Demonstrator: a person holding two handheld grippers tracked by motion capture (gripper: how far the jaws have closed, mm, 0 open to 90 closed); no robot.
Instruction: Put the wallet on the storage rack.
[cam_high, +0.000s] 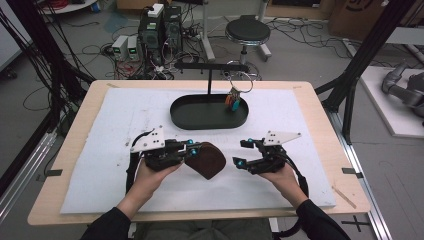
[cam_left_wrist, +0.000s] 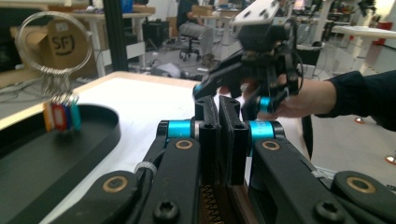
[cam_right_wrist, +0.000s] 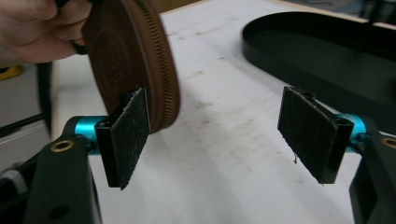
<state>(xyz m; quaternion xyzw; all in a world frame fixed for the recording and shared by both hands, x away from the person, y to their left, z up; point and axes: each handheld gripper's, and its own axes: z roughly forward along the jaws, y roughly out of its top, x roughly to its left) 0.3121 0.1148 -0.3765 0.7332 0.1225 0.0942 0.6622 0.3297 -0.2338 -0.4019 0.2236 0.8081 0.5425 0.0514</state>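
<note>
Left tongs (cam_high: 194, 148) clamp the brown zip pouch (cam_high: 206, 160), hiding its edge; right tongs (cam_high: 241, 153) gape wide, empty.

Left gripper (cam_left_wrist: 226, 122) clamped on brown zipped pouch (cam_left_wrist: 219, 205) (key ring (cam_left_wrist: 52, 51) beyond)

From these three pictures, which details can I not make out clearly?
- Brown zipped leather pouch: in the left gripper view the shut left hand-held gripper hides nearly all of it.
- Same pouch in the right gripper view: blurred, cut off by the top edge; the zip pull cannot be seen.
- Coloured tags on the metal key ring: any print is too small and soft to read.
- Black oval tray: cut off by the right edge.
</note>
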